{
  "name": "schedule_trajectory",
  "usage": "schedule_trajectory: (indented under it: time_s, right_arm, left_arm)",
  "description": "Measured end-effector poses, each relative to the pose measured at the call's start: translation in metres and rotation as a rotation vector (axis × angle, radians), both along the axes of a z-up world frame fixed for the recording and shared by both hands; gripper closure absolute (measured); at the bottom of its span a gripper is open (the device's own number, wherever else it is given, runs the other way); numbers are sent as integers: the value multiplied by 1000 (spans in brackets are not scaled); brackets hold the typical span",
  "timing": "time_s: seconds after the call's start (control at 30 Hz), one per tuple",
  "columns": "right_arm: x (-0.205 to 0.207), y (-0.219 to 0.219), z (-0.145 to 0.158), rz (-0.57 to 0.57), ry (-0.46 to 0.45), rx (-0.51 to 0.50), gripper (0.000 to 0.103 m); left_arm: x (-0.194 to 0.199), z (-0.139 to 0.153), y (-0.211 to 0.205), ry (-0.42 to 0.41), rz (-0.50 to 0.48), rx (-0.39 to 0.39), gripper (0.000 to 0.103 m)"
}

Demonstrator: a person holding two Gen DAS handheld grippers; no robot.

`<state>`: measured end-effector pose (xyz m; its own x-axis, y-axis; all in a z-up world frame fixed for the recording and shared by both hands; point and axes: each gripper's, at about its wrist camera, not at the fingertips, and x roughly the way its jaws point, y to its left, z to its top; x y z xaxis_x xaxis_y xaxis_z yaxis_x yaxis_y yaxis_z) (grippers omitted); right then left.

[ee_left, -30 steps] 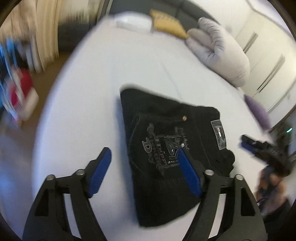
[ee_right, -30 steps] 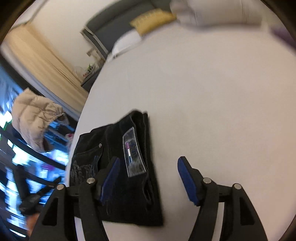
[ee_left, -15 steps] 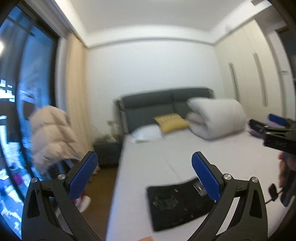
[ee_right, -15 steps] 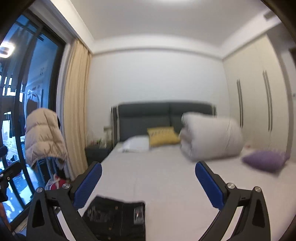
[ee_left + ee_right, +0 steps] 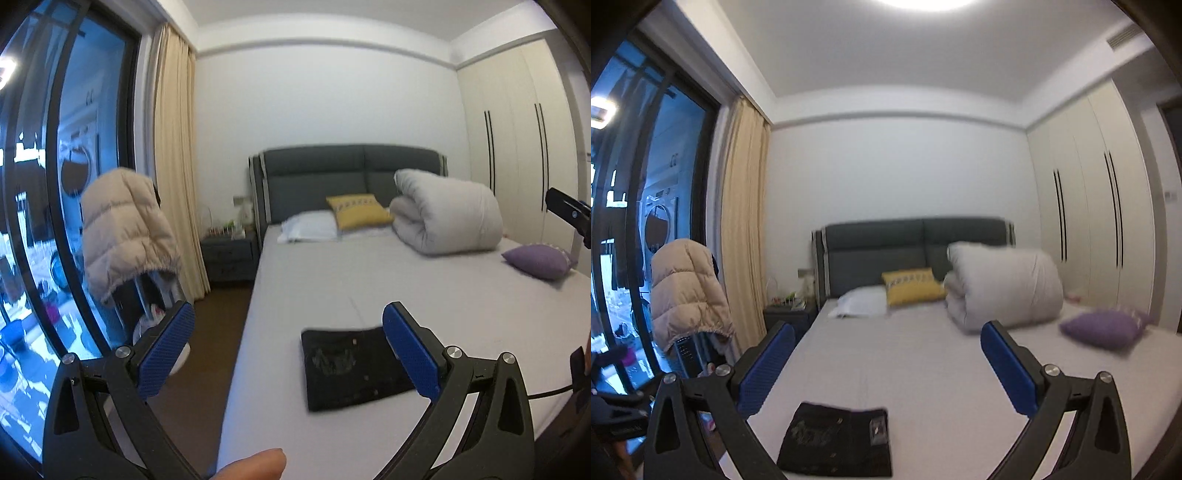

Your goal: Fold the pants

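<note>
So there's one pair of black pants (image 5: pixel 354 365), folded into a flat rectangle, lying on the near left part of the bed (image 5: pixel 424 295), close to its left edge. Further back on the bed I count three pillows: one white pillow (image 5: pixel 310 227) and one yellow pillow (image 5: pixel 356 210) at the far end by the headboard, one purple pillow (image 5: pixel 537 260) off to the right. Plus one rolled white duvet (image 5: pixel 448 216) at the far right. One puffy beige jacket (image 5: pixel 123 225) hangs on the left near the window.

Two grippers: the left gripper (image 5: pixel 288 350) and the right gripper (image 5: pixel 886 365) both have jaws spread all the way apart, nothing between the blue pads, both up off the pants and touching nothing.
</note>
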<state>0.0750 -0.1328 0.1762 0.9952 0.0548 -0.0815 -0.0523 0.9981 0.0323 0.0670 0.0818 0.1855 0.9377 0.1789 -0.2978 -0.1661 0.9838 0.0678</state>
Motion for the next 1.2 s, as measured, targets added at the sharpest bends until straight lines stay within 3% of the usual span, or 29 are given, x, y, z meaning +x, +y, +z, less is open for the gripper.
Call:
schedule_trajectory:
  time_s: [0.3, 0.6, 0.9, 1.2]
  right_arm:
    - [16, 12, -46, -54, 223, -52, 0]
    - [41, 14, -96, -33, 412, -68, 0]
    - [51, 21, -118, -25, 496, -92, 0]
    - [60, 31, -130, 8, 532, -112, 0]
  left_arm:
    - [48, -75, -3, 233, -38, -108, 0]
    - [101, -140, 2, 390, -16, -176, 0]
    - [138, -189, 1, 454, 10, -146, 0]
    - [153, -212, 3, 491, 24, -153, 0]
